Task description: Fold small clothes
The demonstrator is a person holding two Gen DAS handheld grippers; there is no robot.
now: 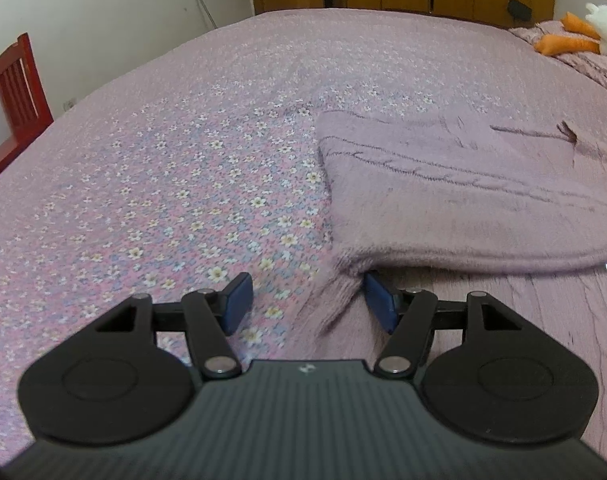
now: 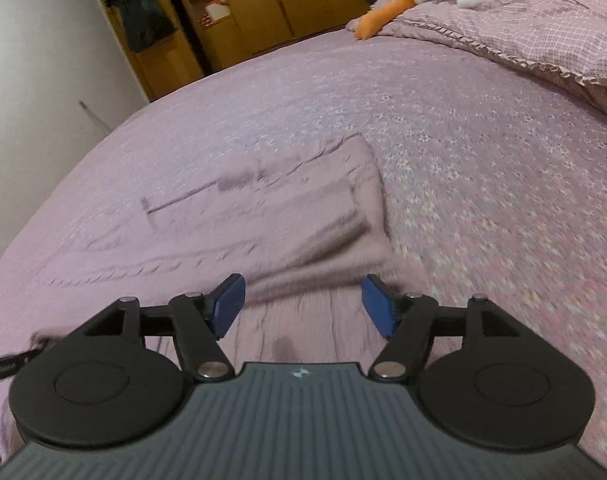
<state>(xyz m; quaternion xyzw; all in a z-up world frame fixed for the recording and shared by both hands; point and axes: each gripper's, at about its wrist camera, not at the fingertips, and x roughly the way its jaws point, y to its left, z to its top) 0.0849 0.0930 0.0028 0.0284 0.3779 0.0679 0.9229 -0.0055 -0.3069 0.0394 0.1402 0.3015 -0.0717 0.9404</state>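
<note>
1. Left gripper: jaws stand apart, nothing clamped; the garment's near corner lies just at its right pad.
2. Right gripper: jaws apart, empty, above the garment's near edge.
3. Mauve fuzzy garment lies on the floral bedspread, one layer already folded over; further folds appear outstanding.
4. Its long axis seems to run across the bed, between the grippers.
</note>
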